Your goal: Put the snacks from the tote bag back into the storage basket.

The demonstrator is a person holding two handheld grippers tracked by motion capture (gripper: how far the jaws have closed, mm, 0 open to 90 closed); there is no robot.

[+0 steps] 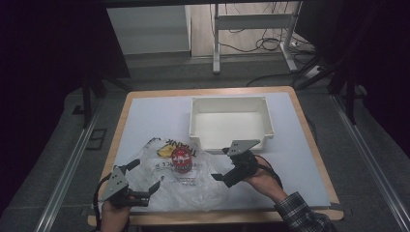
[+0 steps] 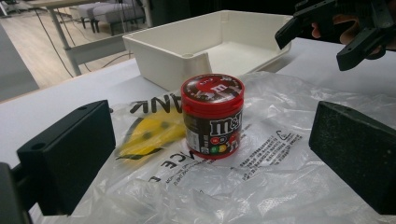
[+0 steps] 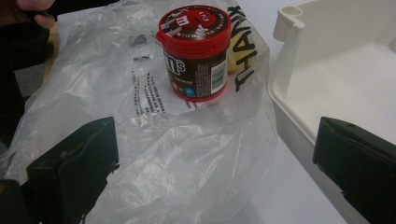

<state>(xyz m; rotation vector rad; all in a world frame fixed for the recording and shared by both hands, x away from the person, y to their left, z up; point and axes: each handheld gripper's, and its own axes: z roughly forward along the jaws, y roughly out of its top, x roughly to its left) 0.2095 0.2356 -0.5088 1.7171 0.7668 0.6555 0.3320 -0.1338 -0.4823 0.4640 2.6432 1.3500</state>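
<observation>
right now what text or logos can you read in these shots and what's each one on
"m&m's": white brand logo on the candy jar, on its brown side label and again on its lid.
"THANK": black capitals on the plastic bag, beside a yellow smiley face; whatever follows is hidden.
"ACE": the end of a word on the bag, partly behind the jar.
Small black print on the bag and the jar's barcode panel: too small to read.
White bin: no text.

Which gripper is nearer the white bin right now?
Right. The right gripper hovers open just before the white bin's near wall; the left gripper sits open farther off, across the plastic bag.
</observation>
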